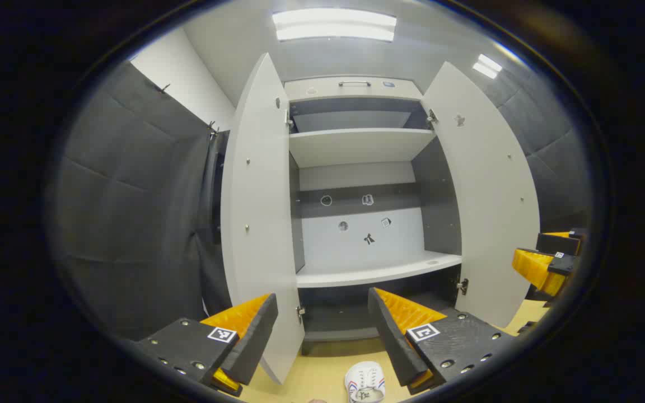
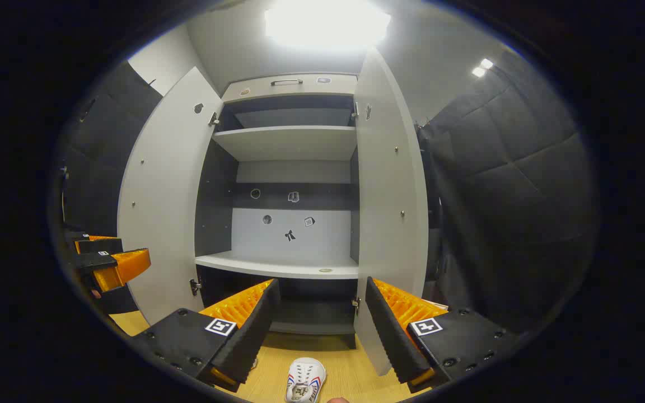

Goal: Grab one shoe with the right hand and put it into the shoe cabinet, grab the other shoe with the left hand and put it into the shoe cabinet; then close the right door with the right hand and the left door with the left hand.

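A white shoe (image 1: 365, 382) with red and blue stripes lies on the wooden floor in front of the shoe cabinet (image 1: 356, 145), toe toward me. The right gripper view has a white shoe (image 2: 304, 380) low in the middle too; I cannot tell whether it is the same one. The cabinet's left door (image 1: 258, 224) and right door (image 1: 485, 212) both stand wide open. My left gripper (image 1: 322, 330) is open above the floor, with nothing between its fingers. My right gripper (image 2: 319, 324) is open too, level with the cabinet's bottom compartment, and is also at the far right of the left gripper view (image 1: 529, 252).
The cabinet has an upper shelf (image 2: 286, 140), a lower shelf (image 2: 277, 267) and a dark bottom compartment (image 2: 311, 313), all bare. Small stickers dot its back panel. Dark padded walls (image 1: 132, 212) close in on both sides. A drawer with a handle (image 1: 354, 84) tops the cabinet.
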### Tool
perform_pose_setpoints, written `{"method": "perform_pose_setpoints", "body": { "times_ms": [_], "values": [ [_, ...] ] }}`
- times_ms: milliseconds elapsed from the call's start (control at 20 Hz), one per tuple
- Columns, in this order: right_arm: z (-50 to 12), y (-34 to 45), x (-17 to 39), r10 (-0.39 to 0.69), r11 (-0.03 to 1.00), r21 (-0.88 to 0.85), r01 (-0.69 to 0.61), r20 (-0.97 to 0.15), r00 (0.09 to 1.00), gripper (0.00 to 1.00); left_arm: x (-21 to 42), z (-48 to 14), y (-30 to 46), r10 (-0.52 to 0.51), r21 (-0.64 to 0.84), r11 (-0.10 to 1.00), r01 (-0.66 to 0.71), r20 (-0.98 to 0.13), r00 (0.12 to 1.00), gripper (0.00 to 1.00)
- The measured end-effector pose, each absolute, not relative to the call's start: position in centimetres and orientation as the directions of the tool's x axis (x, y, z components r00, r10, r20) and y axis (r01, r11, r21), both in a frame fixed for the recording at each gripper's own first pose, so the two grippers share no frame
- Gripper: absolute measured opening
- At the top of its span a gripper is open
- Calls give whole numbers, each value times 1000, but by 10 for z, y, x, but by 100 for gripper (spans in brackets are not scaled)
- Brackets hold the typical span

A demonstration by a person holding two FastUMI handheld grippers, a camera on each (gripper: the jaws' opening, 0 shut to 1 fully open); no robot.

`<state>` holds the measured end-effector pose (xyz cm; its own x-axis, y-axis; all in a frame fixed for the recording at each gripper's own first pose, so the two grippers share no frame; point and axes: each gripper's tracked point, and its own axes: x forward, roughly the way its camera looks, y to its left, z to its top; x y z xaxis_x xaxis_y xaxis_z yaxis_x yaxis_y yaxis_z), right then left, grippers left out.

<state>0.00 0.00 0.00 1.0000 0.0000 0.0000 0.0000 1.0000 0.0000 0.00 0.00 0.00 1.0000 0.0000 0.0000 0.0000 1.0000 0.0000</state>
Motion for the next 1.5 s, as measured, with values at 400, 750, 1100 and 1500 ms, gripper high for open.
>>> {"method": "perform_pose_setpoints", "body": {
  "times_ms": [400,750,1100,1500],
  "values": [
    [-3,3,5,15,1000,2,-15,-10,1000,97,1,2,5,20,-1,1000,-20,2,1000,94],
    [-5,4,9,34,999,11,-34,-12,999,97,-1,8,10,43,10,999,-43,7,999,94],
    [-30,13,28,60,998,-19,-62,-78,995,97,-7,15,20,89,25,996,-89,26,996,94],
    [-93,33,51,112,991,-45,-128,-260,959,97,-25,18,49,164,56,985,-165,30,986,94]
  ]
}}
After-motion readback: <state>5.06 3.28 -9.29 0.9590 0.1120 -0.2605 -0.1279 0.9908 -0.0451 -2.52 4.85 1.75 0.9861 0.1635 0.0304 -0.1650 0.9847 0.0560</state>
